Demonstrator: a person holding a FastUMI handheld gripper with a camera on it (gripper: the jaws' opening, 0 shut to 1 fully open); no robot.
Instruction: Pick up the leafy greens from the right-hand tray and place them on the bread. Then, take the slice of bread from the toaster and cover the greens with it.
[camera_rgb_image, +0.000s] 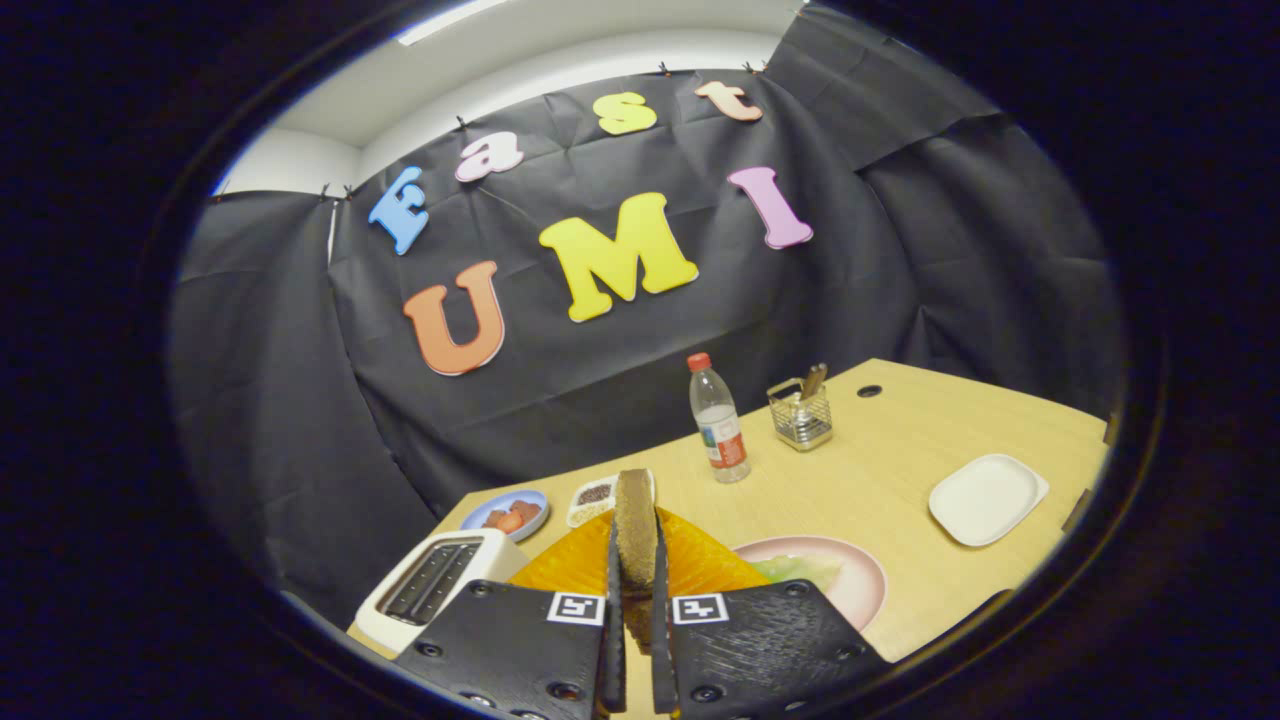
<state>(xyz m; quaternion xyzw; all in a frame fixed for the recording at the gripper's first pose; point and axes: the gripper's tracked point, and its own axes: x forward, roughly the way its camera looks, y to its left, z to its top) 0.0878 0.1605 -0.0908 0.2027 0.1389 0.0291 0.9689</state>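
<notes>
My gripper (634, 610): clenched on the bread slice (634, 520), held on edge, long axis pointing away.
Greens (800, 570): on the pink plate (860, 590), lower right of my fingers.
Toaster (435, 585): lower left, empty.
Move: swing right, lay flat.

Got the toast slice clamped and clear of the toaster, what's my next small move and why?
Probably swing the gripper right and down toward the pink plate. Both fingers press on the bread slice, held edge-up above the orange mat, and the toaster sits off to the left with empty-looking slots. The leafy greens lie on that plate just right of the fingers, so the slice likely goes there next.
</notes>
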